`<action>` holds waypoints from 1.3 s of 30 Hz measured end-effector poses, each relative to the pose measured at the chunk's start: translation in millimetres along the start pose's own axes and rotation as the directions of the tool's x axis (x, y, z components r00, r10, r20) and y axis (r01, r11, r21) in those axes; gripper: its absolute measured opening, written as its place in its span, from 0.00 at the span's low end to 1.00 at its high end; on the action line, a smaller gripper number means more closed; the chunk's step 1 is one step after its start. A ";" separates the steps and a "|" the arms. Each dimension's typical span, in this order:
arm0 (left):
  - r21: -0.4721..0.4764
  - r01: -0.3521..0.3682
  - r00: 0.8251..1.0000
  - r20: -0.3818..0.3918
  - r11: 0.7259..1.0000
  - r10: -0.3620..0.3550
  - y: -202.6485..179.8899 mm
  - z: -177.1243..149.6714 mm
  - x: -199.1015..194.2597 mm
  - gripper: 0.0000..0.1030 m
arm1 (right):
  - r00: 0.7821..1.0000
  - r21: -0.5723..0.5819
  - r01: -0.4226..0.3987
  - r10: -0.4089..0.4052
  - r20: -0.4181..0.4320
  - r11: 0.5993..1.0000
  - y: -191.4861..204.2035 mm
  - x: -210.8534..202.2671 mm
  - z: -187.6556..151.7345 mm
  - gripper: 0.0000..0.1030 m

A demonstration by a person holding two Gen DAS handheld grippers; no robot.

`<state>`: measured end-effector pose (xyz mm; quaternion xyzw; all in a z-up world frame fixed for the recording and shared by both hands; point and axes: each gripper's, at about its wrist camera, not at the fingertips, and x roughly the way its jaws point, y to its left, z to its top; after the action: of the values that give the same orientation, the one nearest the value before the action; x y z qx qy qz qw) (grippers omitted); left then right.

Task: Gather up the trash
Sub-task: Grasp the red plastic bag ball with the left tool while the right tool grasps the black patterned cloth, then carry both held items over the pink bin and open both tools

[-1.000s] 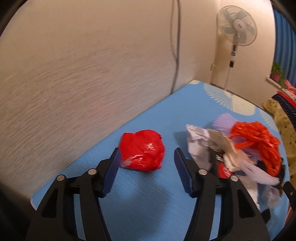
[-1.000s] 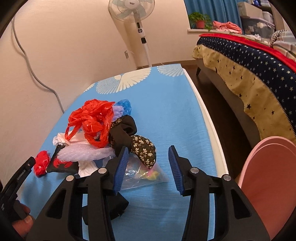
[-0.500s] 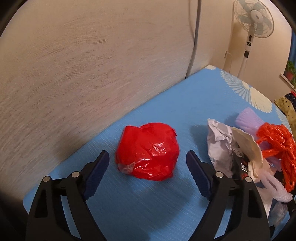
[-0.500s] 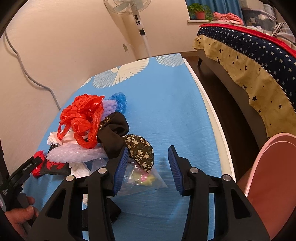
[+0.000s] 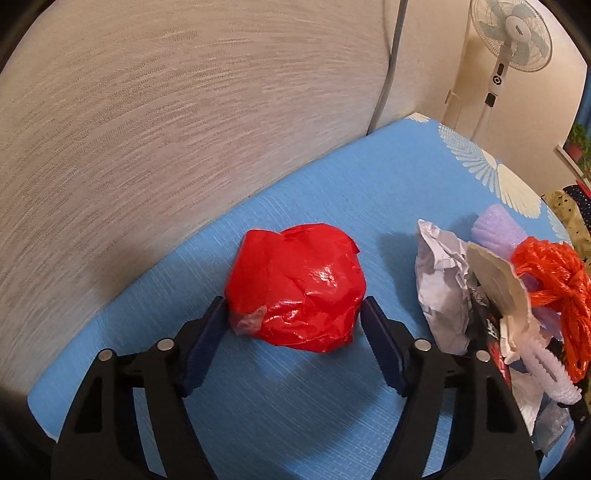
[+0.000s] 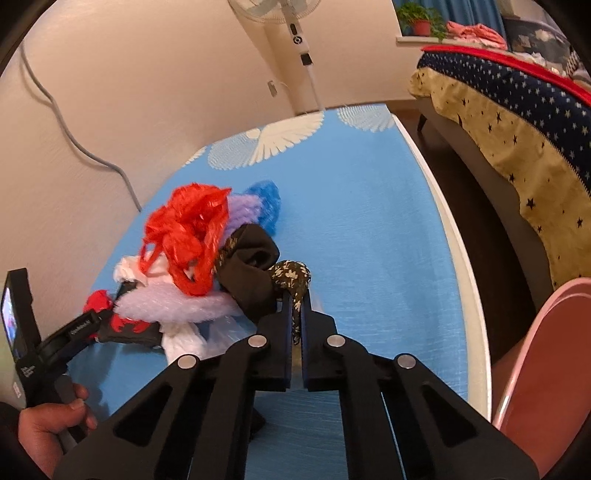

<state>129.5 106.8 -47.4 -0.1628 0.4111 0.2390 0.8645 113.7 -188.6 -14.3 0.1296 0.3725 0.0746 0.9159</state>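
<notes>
A crumpled red plastic ball (image 5: pixel 295 291) lies on the blue table (image 5: pixel 332 192) near the wall. My left gripper (image 5: pixel 293 314) is open, its jaws on either side of the ball's near part. To the right lies a trash pile: white crumpled paper (image 5: pixel 439 280), an orange-red net (image 5: pixel 554 280), purple foam. In the right wrist view the pile (image 6: pixel 192 236) sits left of centre. My right gripper (image 6: pixel 294 299) is shut on a dark patterned cloth (image 6: pixel 291 277) at the pile's near edge.
A textured wall (image 5: pixel 147 129) runs along the table's left side with a grey cable (image 5: pixel 388 66). A standing fan (image 5: pixel 509 33) is at the far end. A bed with a starred cover (image 6: pixel 517 110) and a pink chair (image 6: pixel 546 369) are to the right.
My left gripper has moved forward so its jaws flank the red ball. My right gripper has closed on the dark patterned cloth, having been open above it.
</notes>
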 end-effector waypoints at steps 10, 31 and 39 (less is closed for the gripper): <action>0.039 0.087 0.992 0.088 0.995 -0.090 4.9 -3.0 -45.8 0.66 | 0.993 -0.016 0.032 -0.030 0.114 0.999 8.8 -48.6 10.5 0.03; 0.225 0.307 0.925 0.160 0.925 -0.345 11.8 -48.1 -152.4 0.66 | 0.952 0.012 0.118 -0.117 0.282 0.993 4.7 -171.4 -1.5 0.03; 0.289 0.349 0.903 0.149 0.891 -0.402 -3.2 -62.5 -179.4 0.66 | 0.936 -0.008 0.163 -0.152 0.318 0.987 4.0 -203.5 -7.9 0.03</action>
<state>-6.5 24.1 56.3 -0.1011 0.3077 0.0271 0.9457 -36.7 -230.9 116.4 0.0942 0.2288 -0.0144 0.9688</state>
